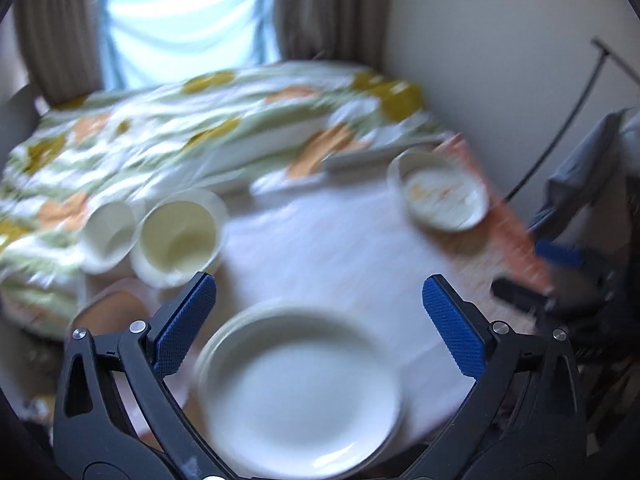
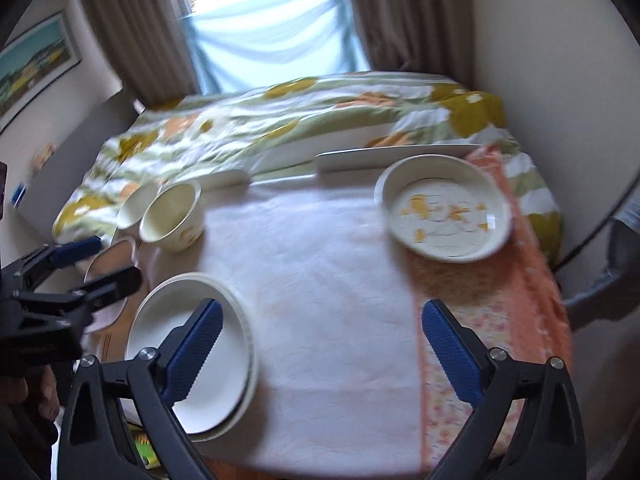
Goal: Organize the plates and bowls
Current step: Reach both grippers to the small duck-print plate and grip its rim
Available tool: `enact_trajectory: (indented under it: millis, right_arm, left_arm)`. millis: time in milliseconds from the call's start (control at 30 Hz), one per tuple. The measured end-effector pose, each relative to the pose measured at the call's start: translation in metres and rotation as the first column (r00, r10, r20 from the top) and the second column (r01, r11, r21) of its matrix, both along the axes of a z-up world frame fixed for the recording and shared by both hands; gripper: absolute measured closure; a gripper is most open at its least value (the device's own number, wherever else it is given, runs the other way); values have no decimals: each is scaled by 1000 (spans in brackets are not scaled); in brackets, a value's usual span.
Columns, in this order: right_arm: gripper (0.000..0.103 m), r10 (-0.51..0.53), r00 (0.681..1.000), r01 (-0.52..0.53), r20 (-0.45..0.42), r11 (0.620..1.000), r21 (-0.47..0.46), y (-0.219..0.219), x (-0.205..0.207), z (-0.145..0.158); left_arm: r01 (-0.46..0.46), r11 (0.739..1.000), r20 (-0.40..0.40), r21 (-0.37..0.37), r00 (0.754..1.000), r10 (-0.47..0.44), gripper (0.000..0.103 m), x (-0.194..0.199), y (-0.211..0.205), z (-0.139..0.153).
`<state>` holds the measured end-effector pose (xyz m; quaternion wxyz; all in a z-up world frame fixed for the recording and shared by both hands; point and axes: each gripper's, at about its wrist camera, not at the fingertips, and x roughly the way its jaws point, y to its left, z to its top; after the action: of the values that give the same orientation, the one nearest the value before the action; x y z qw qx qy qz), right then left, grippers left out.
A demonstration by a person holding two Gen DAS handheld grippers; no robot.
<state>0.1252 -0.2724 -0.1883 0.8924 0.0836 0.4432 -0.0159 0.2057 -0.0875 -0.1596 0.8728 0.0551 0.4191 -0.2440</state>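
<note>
A stack of white plates sits near the table's front left; it also shows in the right wrist view. My left gripper is open and empty just above it. Two cream bowls stand side by side at the left, seen also in the right wrist view. A shallow white dish with yellow marks sits at the right on an orange cloth; the left wrist view shows it too. My right gripper is open and empty over the white cloth.
A pinkish plate lies at the left edge beside the left gripper body. A long white platter lies at the table's far side. A floral quilt covers the bed behind. A wall stands at the right.
</note>
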Motion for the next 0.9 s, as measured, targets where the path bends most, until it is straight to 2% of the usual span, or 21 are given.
enact_trajectory:
  millis: [133, 200, 267, 367, 467, 567, 633, 667, 700, 767, 833, 900]
  right_arm:
    - [4, -93, 996, 93, 5, 991, -94, -33, -15, 8]
    - [4, -117, 993, 115, -19, 987, -110, -47, -14, 13]
    - [4, -141, 990, 137, -28, 985, -108, -61, -9, 17]
    - [4, -212, 977, 213, 11, 976, -42, -85, -1, 20]
    - [4, -242, 970, 244, -28, 967, 76, -111, 22, 2]
    - [4, -286, 954, 297, -84, 942, 160, -134, 44, -29]
    - [7, -296, 949, 313, -108, 925, 214, -145, 55, -48]
    - [12, -289, 950, 310, -121, 921, 235, -150, 61, -58]
    - [24, -285, 949, 310, -132, 920, 241, -152, 66, -65]
    - [37, -280, 946, 314, -161, 913, 261, -160, 79, -81]
    - [43, -302, 936, 344, -182, 894, 287, -170, 87, -95]
    - [51, -320, 928, 366, -191, 876, 315, -178, 93, -102]
  left_arm:
    - [98, 994, -44, -53, 994, -100, 0, 30, -41, 4]
    - [154, 983, -65, -104, 985, -161, 0, 46, -64, 5]
    - [185, 977, -76, -106, 978, -193, 0, 58, -87, 4]
    - [215, 973, -109, -88, 969, -224, 0, 80, -124, -9]
    - [214, 973, -188, -81, 956, -226, 1, 102, -156, -39]
    - [212, 974, -262, -81, 938, -226, 10, 121, -180, -69]
    - [216, 975, -293, -52, 930, -221, 22, 132, -194, -89]
    - [216, 976, -310, -39, 926, -218, 25, 139, -203, -99]
    - [215, 976, -323, -37, 922, -215, 28, 144, -208, -105]
    - [211, 976, -351, -46, 912, -214, 35, 153, -221, -119]
    - [210, 977, -380, -40, 901, -210, 47, 162, -234, -133]
    - [218, 976, -386, -23, 899, -209, 52, 167, -243, -138]
